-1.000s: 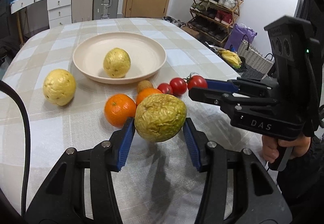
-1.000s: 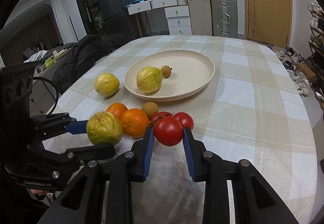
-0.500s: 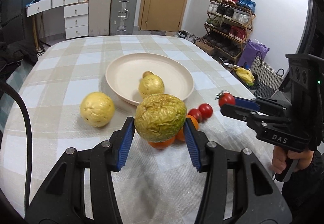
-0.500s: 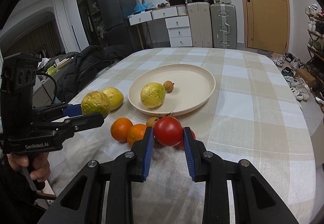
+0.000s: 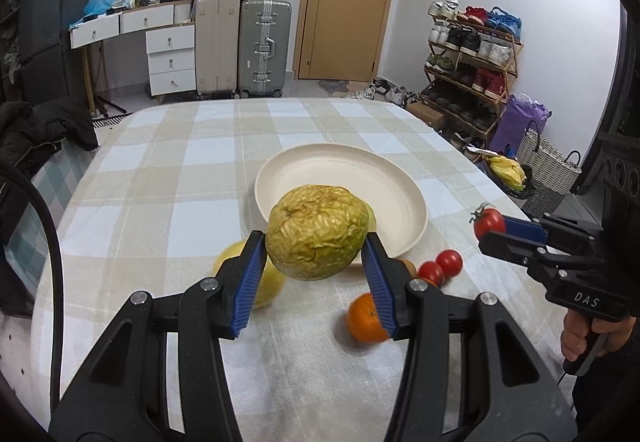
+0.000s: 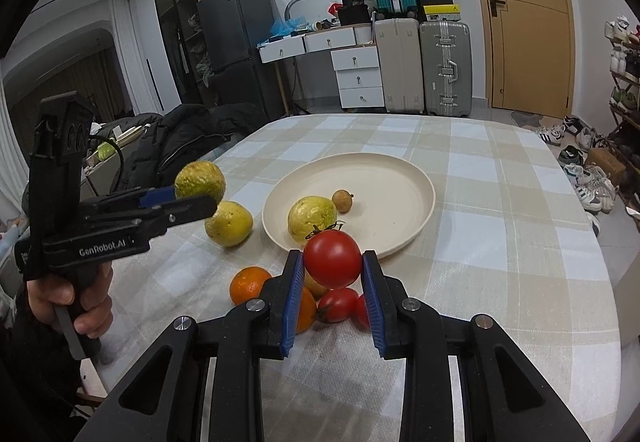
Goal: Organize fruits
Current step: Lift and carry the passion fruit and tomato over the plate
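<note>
Two hand-held grippers above a table with a beige and white checked cloth, each carrying one fruit clear of the surface.

Left gripper: blue pads clamped on both sides of a wrinkled yellow-green fruit, held in the air in front of the near rim of a cream plate. Same gripper seen from the right wrist camera at the left, gripped by a hand, fruit raised above the cloth.

Right gripper: pads closed narrowly on a red tomato with its green stalk on top, lifted above the cloth, near the plate's front edge. From the left wrist camera, same tomato at the tip of the gripper on the right.

On the plate: a smooth yellow-green fruit and, just behind it, a small brown round fruit.

On the cloth, left of the plate: another yellow fruit. Nearer the camera: an orange, a second orange partly hidden behind the left pad, and two small red tomatoes close together below the held one.
</note>
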